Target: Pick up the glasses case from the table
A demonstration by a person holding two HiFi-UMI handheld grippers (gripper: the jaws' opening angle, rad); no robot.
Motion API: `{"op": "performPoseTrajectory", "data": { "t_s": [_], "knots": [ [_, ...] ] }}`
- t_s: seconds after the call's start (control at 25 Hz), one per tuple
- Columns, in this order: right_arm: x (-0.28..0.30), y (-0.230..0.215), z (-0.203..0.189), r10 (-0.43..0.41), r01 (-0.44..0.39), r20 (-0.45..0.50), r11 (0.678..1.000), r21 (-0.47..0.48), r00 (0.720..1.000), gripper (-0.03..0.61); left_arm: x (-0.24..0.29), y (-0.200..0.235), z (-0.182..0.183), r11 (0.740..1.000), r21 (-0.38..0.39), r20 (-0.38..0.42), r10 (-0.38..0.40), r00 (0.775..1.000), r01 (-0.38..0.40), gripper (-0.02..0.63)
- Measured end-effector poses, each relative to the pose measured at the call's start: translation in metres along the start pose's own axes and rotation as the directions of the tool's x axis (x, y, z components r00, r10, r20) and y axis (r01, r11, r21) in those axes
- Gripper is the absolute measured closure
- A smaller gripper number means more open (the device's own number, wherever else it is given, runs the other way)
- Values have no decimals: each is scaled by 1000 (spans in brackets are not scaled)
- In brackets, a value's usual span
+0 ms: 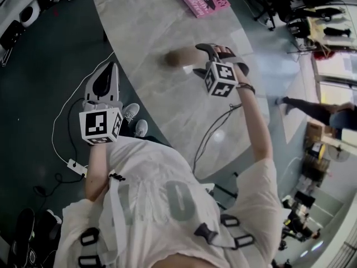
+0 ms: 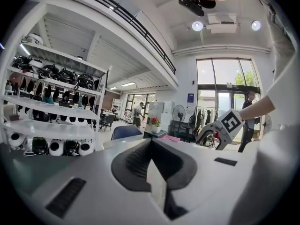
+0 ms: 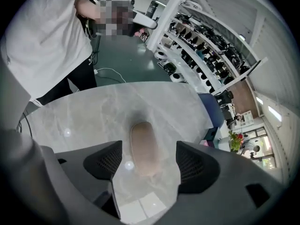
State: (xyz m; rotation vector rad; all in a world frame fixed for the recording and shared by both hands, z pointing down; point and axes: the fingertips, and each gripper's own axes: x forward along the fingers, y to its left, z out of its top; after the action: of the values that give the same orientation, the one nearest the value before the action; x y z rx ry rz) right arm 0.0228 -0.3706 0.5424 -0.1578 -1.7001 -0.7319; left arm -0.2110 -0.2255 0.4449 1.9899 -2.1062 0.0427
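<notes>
The glasses case [image 1: 179,56] is a tan, rounded oblong lying flat on the grey marble table [image 1: 150,32]. My right gripper [image 1: 196,59] points steeply down just right of it, open, with one jaw on each side of the case's near end. In the right gripper view the case [image 3: 144,146] lies lengthwise in the gap of the right gripper [image 3: 150,163], and neither pad touches it. My left gripper [image 1: 110,67] hangs off the table's left edge over the dark floor, shut and holding nothing. In its own view the left gripper [image 2: 152,142] shows its jaws meeting.
A pink book [image 1: 204,0] lies at the table's far end. A white cable and power strip [image 1: 76,166] trail on the floor at left. Shelves of helmets [image 2: 51,74] stand beyond the left gripper. Someone walks past at the right [image 1: 318,109].
</notes>
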Motion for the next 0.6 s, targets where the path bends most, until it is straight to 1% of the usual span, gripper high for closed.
{"op": "performPoseTrajectory", "data": {
  "t_s": [0.2, 0.36, 0.6],
  "knots": [
    [31, -2, -11, 91, -94, -43, 994, -57, 995, 244, 8, 6, -13, 1000, -9, -34, 16, 999, -16, 611],
    [59, 5, -18, 172, -174, -55, 984, -30, 984, 244, 14, 8, -24, 1000, -24, -56, 18, 998, -19, 611],
    [86, 12, -27, 236, -243, -98, 968, -63, 967, 241, 26, 14, -36, 999, -33, -89, 19, 996, -22, 611]
  ]
}}
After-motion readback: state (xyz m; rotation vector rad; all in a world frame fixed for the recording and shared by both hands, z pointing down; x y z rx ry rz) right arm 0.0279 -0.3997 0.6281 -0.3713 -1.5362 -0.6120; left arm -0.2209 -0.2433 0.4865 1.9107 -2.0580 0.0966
